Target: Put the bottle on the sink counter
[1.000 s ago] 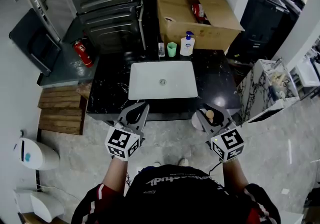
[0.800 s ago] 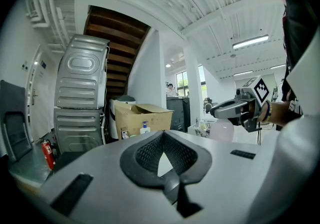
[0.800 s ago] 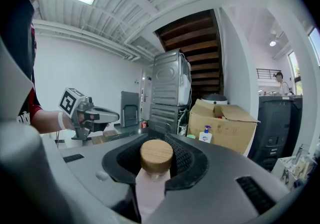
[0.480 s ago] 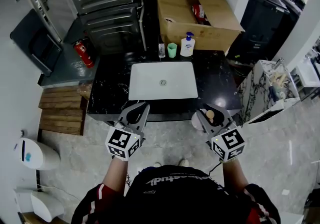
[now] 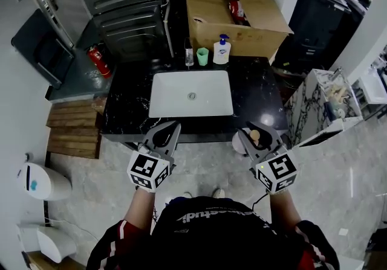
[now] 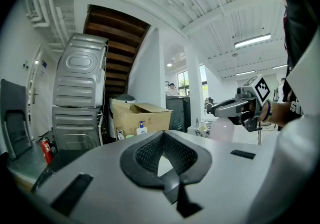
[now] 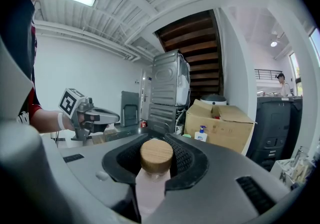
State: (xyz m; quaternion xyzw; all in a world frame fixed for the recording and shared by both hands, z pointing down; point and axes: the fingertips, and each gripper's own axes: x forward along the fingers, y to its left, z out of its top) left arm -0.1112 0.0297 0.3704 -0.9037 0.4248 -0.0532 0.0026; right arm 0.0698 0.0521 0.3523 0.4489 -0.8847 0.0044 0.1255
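Short of the sink counter point(image 5: 127, 102) at twelve o'clock, our right gripper point(image 5: 253, 133) clamps the bottle point(image 7: 152, 183), our left gripper point(image 5: 169, 125) is closed on nothing; placing remains.

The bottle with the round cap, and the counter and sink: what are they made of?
Bottle: pale pink, frosted, translucent; glass or plastic, can't tell. Cap: matte light wood, or a wood look. Counter: polished black stone with white veins, likely marble. Sink: smooth glossy white, probably ceramic.
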